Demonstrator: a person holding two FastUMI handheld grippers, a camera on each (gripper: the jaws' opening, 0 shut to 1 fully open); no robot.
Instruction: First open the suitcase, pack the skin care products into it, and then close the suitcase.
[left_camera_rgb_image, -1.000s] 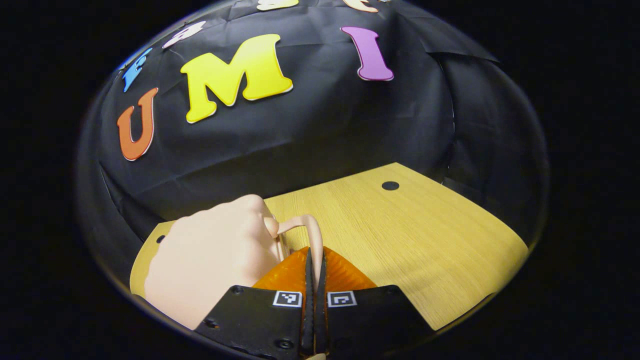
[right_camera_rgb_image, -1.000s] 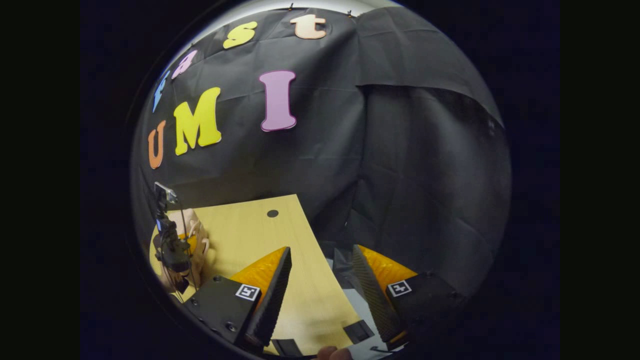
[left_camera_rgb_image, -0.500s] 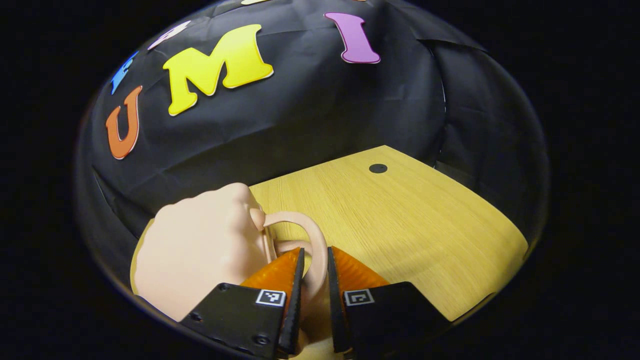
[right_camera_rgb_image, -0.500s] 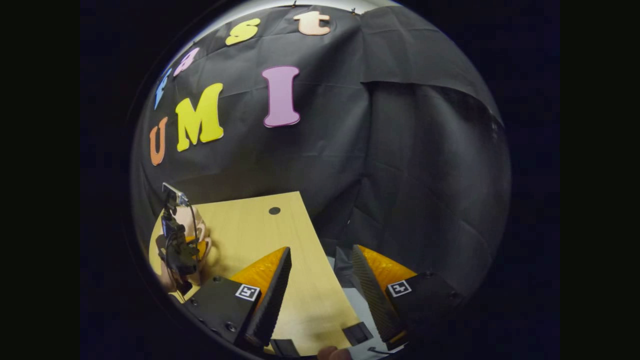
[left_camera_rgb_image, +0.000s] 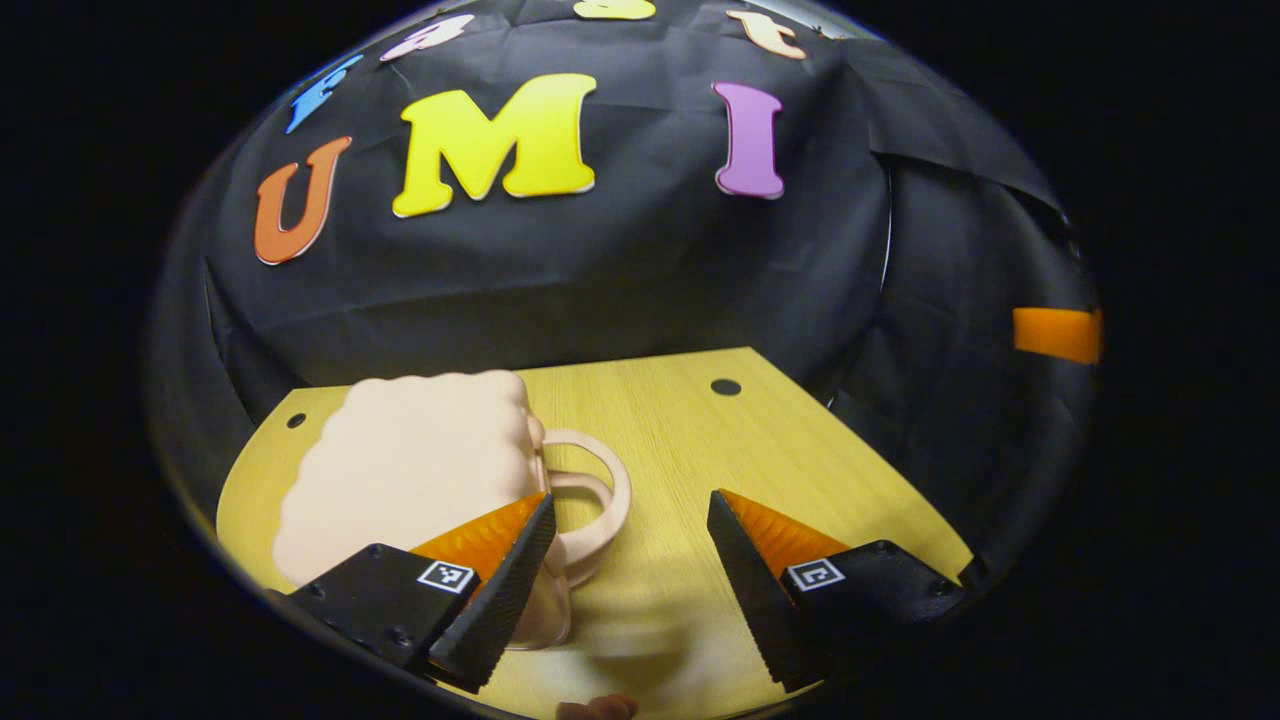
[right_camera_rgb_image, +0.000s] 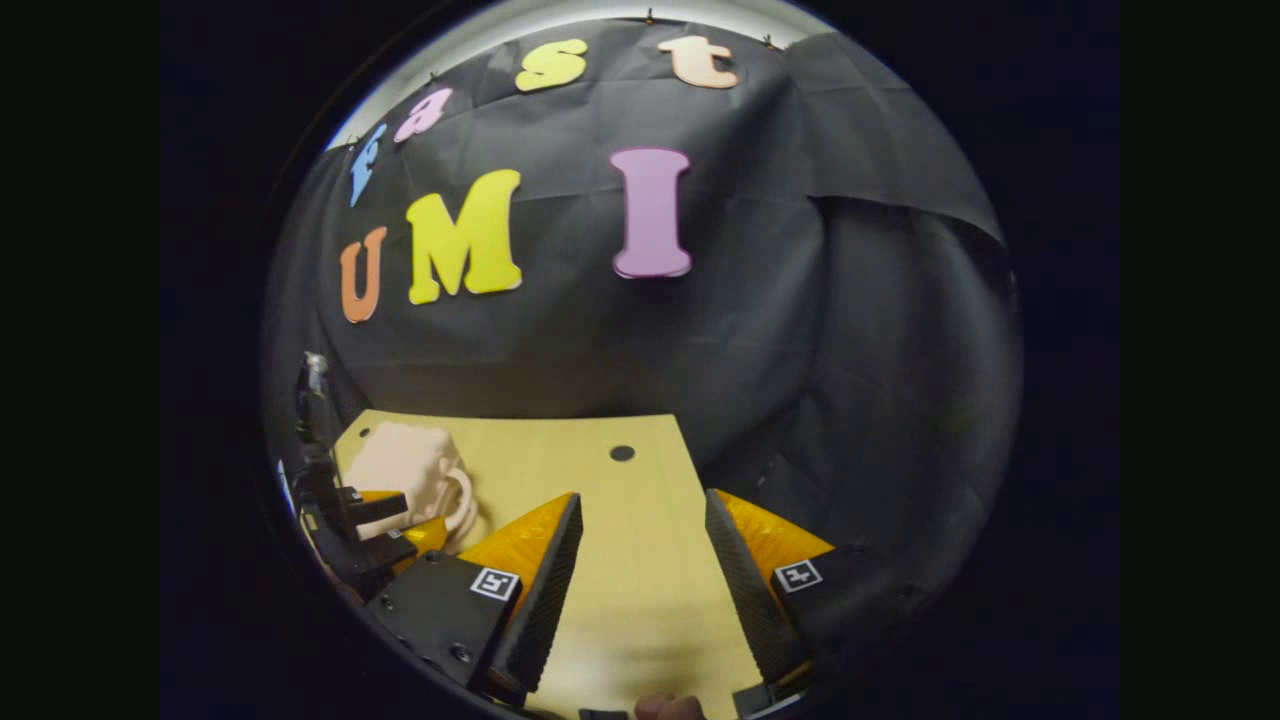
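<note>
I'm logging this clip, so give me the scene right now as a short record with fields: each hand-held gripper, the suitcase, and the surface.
left hand-held gripper: open, fingers spread apart, nothing between them
right hand-held gripper: open, over bare tabletop
suitcase: small, pale pink, closed, standing on the table; its loop handles face the left hand-held gripper
contact: the left hand-held gripper's near finger overlaps the suitcase in the left gripper view; touch cannot be told
table: light wood, with a dark round hole near the far edge
skin care products: not identifiable
</note>
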